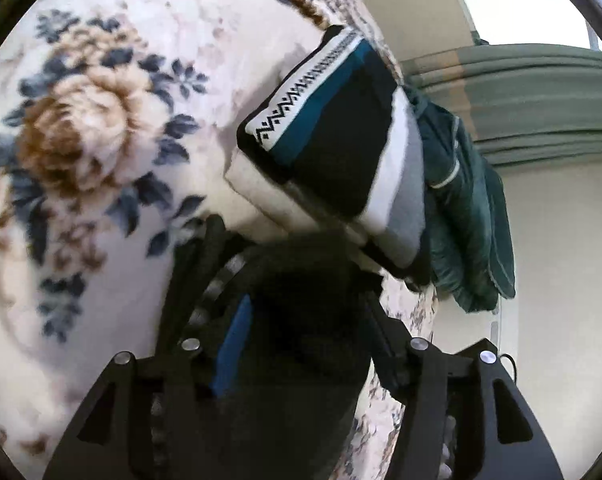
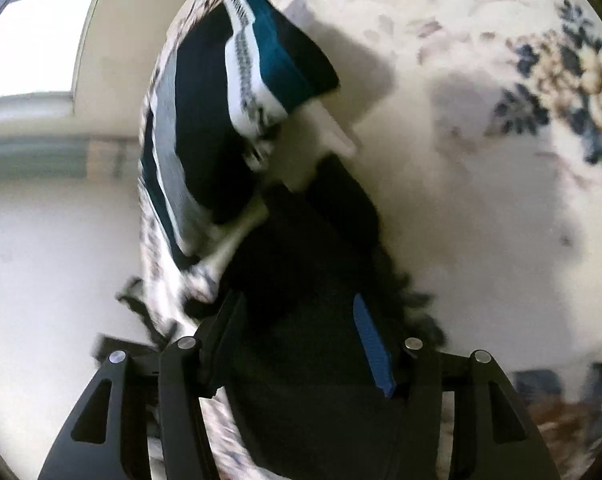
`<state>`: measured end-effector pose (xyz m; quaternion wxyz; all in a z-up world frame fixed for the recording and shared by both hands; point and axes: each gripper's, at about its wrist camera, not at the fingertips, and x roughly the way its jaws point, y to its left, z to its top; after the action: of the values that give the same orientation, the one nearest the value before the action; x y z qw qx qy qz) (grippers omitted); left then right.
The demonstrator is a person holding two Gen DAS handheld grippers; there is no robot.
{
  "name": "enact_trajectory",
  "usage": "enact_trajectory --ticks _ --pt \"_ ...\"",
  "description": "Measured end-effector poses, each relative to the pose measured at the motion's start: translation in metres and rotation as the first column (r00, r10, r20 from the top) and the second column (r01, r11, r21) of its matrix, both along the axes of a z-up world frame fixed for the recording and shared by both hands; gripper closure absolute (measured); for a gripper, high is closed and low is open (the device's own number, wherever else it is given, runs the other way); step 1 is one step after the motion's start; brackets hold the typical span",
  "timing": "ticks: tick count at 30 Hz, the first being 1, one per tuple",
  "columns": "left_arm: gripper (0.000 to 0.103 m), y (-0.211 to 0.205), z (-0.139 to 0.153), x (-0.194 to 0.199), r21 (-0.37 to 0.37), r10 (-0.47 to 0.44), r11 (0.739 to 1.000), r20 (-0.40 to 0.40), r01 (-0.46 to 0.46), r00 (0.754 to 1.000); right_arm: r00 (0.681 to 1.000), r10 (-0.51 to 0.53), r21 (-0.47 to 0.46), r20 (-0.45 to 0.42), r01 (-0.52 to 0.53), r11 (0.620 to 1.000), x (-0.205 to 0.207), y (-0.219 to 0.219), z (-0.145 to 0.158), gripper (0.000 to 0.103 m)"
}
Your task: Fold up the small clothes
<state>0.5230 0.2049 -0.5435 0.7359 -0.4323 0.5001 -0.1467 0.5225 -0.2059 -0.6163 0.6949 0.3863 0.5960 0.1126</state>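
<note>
A black garment (image 1: 301, 320) lies on the floral blanket (image 1: 101, 128) between the spread fingers of my left gripper (image 1: 297, 280). The blue pad on one finger stands beside the cloth without visibly pinching it. The same black garment (image 2: 301, 264) also fills the gap of my right gripper (image 2: 297, 304), whose jaws stand apart too. Just beyond both grippers sits a stack of folded clothes (image 1: 333, 140) in black, teal and white with a zigzag band, seen from the other side as the stack (image 2: 221, 120). The fingertips are partly hidden by the black cloth.
A dark green garment (image 1: 469, 220) hangs over the blanket's edge behind the stack. Beyond that edge are a pale wall, a green pleated curtain (image 1: 521, 92) and a bright window (image 2: 33, 40). The floral blanket (image 2: 481, 160) stretches wide to the right in the right wrist view.
</note>
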Motion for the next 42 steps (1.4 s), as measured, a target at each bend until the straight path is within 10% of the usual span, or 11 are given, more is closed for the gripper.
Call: enact_trajectory --ticks 8,12,16,22,25,26,27,28,36,42 --pt "0.032 0.007 0.007 -0.156 0.072 0.083 0.994 -0.012 -0.082 0.996 0.987 0.157 -0.022 -0.045 -0.158 0.987 -0.018 -0.006 -0.023 0.016" --pt "0.026 -0.014 -0.026 -0.219 -0.051 0.204 0.976 -0.11 -0.21 0.973 0.963 0.266 0.026 -0.042 -0.265 0.964 0.003 0.005 -0.047 0.015" --pt "0.026 -0.05 -0.059 -0.219 -0.132 0.266 0.95 -0.132 -0.283 0.955 0.94 0.342 0.076 -0.012 -0.34 0.937 0.045 0.021 -0.07 0.015" --pt "0.024 -0.077 -0.085 -0.179 -0.026 0.349 0.936 -0.084 -0.352 0.933 0.921 0.389 0.185 0.009 -0.384 0.905 0.077 0.046 -0.098 0.015" --pt "0.027 -0.084 -0.077 -0.178 0.02 0.382 0.924 -0.04 -0.381 0.923 0.928 0.373 0.22 0.012 -0.367 0.904 0.076 0.06 -0.107 0.047" --pt "0.038 -0.083 -0.075 -0.178 0.029 0.392 0.92 -0.039 -0.391 0.919 0.931 0.366 0.212 0.001 -0.358 0.909 0.072 0.062 -0.111 0.069" --pt "0.07 -0.079 -0.073 -0.179 0.039 0.408 0.913 -0.044 -0.407 0.912 0.938 0.348 0.206 0.008 -0.342 0.917 0.067 0.062 -0.111 0.075" --pt "0.077 -0.075 -0.072 -0.179 0.013 0.413 0.911 -0.05 -0.413 0.909 0.943 0.332 0.208 0.016 -0.328 0.921 0.063 0.06 -0.11 0.081" --pt "0.084 -0.038 -0.009 -0.163 -0.007 0.211 0.977 0.049 -0.211 0.976 0.991 0.137 0.249 -0.005 -0.131 0.96 -0.029 0.024 -0.074 0.087" --pt "0.083 -0.013 0.007 -0.175 0.02 -0.028 0.999 0.001 0.028 1.0 0.993 -0.021 0.262 -0.114 0.05 0.964 -0.203 -0.011 -0.044 0.087"
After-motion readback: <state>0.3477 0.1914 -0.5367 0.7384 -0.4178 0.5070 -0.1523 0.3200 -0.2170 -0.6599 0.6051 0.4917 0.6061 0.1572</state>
